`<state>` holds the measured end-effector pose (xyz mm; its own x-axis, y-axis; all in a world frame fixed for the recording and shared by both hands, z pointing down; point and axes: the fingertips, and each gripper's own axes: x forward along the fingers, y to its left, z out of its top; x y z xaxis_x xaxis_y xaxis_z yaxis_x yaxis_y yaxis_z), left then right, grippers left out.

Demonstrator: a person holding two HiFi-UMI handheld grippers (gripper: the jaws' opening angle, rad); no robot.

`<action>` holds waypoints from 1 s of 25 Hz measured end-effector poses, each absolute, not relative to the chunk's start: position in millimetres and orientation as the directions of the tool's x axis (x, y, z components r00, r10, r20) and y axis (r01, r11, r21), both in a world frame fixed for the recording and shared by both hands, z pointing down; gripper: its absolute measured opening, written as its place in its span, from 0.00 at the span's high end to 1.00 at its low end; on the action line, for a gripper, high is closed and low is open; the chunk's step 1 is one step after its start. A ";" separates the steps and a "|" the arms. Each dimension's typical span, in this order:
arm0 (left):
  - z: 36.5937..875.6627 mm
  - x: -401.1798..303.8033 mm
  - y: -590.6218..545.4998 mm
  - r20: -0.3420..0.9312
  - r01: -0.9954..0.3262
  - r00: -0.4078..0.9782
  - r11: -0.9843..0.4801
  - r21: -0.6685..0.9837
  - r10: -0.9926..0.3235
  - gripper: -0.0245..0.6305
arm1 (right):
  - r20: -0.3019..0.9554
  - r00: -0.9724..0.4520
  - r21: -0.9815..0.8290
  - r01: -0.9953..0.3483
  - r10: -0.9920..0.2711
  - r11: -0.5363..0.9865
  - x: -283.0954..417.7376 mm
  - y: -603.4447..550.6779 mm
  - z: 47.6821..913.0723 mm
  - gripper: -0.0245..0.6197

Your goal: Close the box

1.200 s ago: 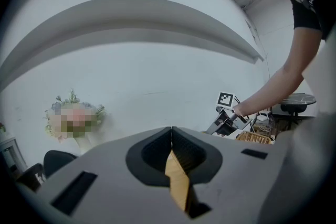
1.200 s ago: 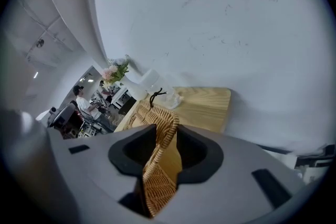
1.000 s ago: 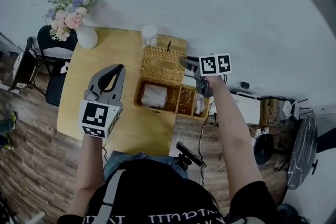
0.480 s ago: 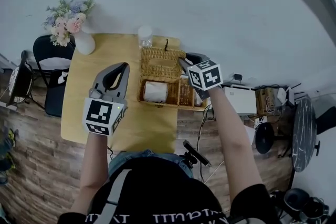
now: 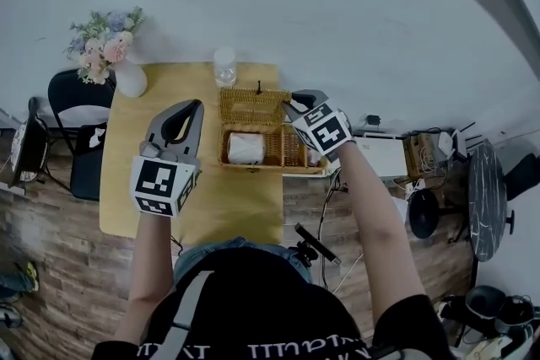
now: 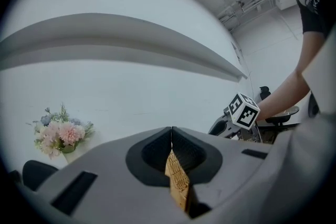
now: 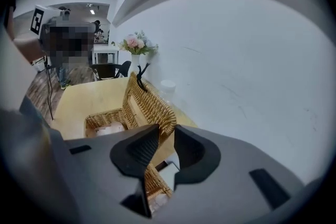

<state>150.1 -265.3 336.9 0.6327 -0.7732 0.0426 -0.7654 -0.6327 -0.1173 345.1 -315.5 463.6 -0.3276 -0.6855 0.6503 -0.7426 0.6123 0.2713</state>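
An open wicker box [image 5: 253,152] stands on the wooden table [image 5: 169,198], with its lid [image 5: 253,105] raised at the far side. A white bundle [image 5: 246,147] lies in the left compartment. My right gripper [image 5: 291,107] is at the lid's right end. In the right gripper view the lid's [image 7: 149,102] near corner sits between the jaws of the right gripper [image 7: 167,131], which are closing with a gap still showing. My left gripper [image 5: 192,107] hovers left of the box. In its own view the left gripper [image 6: 171,128] is shut and holds nothing.
A white vase of flowers [image 5: 110,55] stands at the table's far left corner, and a clear jar [image 5: 224,66] behind the lid. A black chair [image 5: 72,118] is left of the table. A white device [image 5: 384,156] and cables lie on the floor to the right.
My right gripper has moved in onto the lid's right end. The left gripper has stayed almost where it was. The head view has shifted a little.
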 end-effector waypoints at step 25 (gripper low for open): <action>329.8 149.9 -245.4 0.037 -0.691 0.712 -0.709 -0.139 -0.701 0.94 | 0.894 -0.283 0.155 -0.532 -0.347 0.832 327.2 -216.6 488.2 0.82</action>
